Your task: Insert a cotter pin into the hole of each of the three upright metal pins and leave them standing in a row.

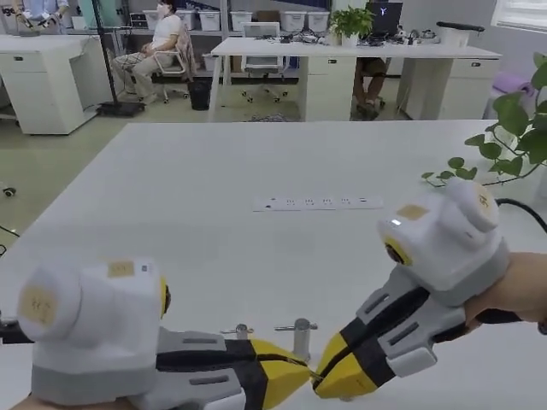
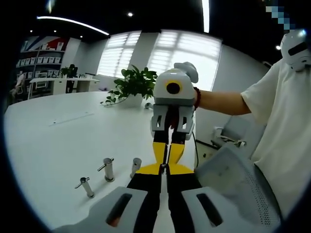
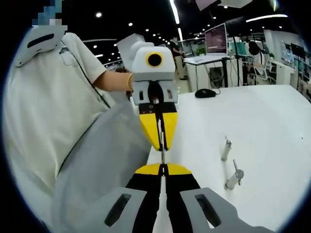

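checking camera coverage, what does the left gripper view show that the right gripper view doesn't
Left gripper view: three upright metal pins in a row and a potted plant. Right gripper view: two of the metal pins and a dark computer mouse. Both: the left gripper and right gripper meeting tip to tip over the white table, jaws closed.

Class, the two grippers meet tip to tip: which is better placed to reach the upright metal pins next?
Probably the left gripper. In its own view the nearest upright pin stands just beside its shut jaw tips; from the right gripper the pins sit farther off to one side.
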Demonstrator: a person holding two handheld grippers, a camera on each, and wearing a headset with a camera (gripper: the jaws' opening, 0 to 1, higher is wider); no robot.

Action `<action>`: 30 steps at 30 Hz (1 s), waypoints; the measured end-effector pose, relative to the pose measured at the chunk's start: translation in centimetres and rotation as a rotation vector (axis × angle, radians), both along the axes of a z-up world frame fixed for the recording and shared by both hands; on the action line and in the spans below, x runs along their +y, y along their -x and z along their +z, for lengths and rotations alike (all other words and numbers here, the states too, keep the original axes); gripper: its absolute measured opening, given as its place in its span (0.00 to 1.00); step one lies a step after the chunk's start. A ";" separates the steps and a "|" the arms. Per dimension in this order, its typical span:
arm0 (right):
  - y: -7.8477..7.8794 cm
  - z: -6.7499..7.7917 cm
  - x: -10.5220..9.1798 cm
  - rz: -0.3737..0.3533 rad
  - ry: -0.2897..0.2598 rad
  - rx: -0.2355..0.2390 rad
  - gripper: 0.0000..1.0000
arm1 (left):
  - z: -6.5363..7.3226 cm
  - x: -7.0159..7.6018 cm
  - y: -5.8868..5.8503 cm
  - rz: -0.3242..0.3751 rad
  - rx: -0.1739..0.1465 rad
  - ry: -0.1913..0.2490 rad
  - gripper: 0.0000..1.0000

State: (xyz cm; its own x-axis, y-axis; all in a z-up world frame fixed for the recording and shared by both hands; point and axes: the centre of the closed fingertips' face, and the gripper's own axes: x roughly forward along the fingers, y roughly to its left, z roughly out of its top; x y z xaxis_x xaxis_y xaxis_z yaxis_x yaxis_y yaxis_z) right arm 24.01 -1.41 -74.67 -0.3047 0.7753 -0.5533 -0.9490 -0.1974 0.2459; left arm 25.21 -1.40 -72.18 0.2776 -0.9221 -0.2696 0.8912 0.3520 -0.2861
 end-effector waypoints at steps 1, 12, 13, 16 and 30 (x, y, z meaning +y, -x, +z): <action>-0.1 0.0 -0.1 0.003 0.007 -0.010 0.03 | -0.1 -0.1 0.0 0.001 -0.011 -0.008 0.02; -1.5 -0.9 -1.8 -0.027 0.140 -0.087 0.03 | -1.1 -0.1 -0.5 0.042 -0.054 -0.034 0.15; -1.6 -1.0 -2.1 -0.028 0.153 -0.092 0.03 | -1.3 -0.1 -0.7 0.057 -0.061 -0.035 0.17; -2.2 -1.1 -2.7 -0.043 0.187 -0.107 0.03 | -1.6 -0.1 -0.9 0.084 -0.060 -0.029 0.20; -3.5 -2.4 -5.9 -0.081 0.345 -0.140 0.03 | -3.4 -0.5 -2.7 0.202 -0.086 -0.084 0.23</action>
